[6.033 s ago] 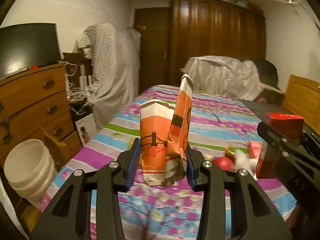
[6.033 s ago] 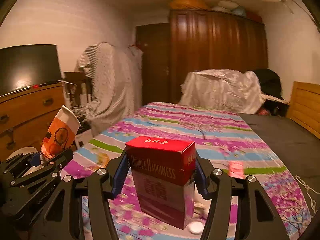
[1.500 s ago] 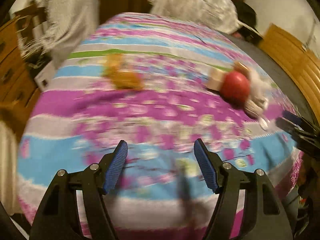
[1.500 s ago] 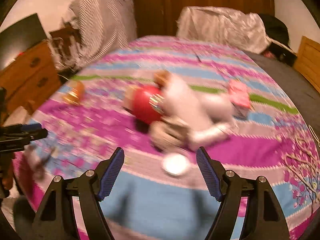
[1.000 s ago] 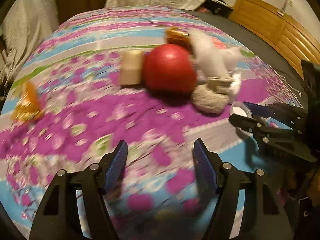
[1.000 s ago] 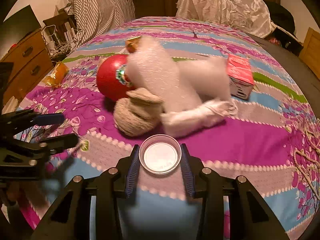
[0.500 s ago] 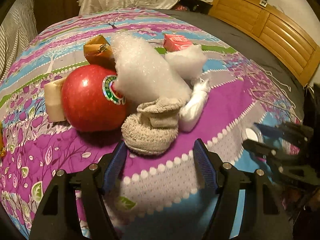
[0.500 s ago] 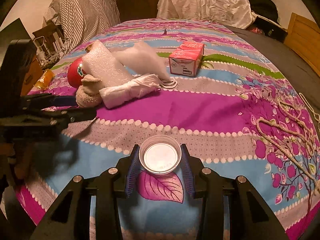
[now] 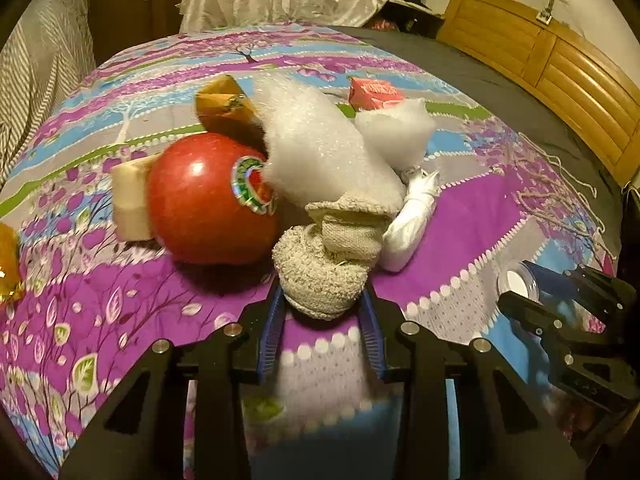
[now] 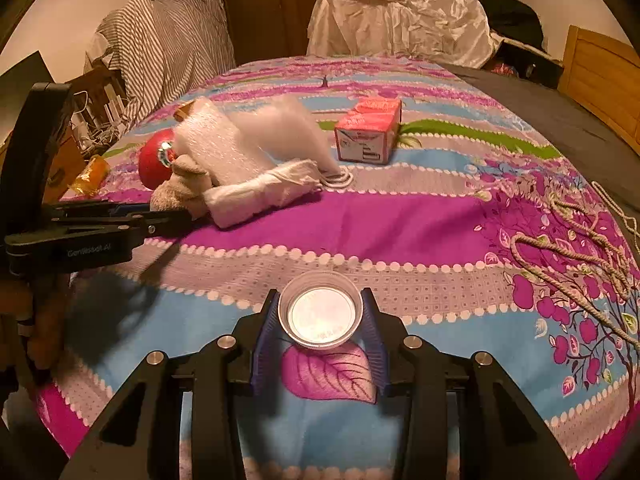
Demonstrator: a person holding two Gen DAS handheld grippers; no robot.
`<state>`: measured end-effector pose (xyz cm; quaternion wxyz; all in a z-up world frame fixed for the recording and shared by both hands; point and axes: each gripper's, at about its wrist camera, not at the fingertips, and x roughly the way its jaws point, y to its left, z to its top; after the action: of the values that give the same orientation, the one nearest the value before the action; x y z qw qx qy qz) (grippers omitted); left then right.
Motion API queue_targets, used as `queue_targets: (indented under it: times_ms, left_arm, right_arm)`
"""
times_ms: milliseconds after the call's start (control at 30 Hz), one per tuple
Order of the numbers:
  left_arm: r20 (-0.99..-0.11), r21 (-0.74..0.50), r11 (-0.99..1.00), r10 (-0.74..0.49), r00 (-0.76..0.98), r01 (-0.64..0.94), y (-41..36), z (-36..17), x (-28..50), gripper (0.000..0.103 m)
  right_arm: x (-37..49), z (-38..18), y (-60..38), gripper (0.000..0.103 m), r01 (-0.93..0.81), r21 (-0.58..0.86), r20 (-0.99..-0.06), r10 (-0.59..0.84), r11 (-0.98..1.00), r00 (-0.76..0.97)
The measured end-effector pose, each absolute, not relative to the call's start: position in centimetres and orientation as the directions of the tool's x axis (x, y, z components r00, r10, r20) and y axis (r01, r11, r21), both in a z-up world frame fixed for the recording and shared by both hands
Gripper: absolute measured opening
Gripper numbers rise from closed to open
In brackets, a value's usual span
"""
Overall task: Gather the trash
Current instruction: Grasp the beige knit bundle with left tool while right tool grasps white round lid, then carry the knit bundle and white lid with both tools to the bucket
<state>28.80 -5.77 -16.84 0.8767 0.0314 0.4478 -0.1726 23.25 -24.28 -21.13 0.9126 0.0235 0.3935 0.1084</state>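
In the left wrist view, the jaws of the left gripper, spread wide half a second ago, are closing about the beige sock on the bedspread, beside the apple; a pickup is judged begun. In the right wrist view, the clear cup is kept pinched by the right gripper as before, carried above the bedspread; two items are thus secured.

Both wrist views look steeply down along their fingers, close over the bedspread, sharing the trash pile.
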Motion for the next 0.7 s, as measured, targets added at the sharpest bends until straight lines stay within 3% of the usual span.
queue_targets:
  times_ms: [400, 700]
  left_arm:
    - [-0.701, -0.125, 0.971, -0.233, 0.674, 0.206, -1.7, -13.0, 22.0, 0.035]
    - [-0.535, -0.076, 0.991, -0.131, 0.835, 0.107, -0.3, -6.8, 16.4, 0.035]
  right_arm:
    - [20.0, -16.3, -21.2, 0.041, -0.206, 0.129, -0.591, 0.242, 0.970, 0.769]
    - [15.8, -9.1, -18.0, 0.041, -0.205, 0.072, -0.428, 0.216, 0.976, 0.878]
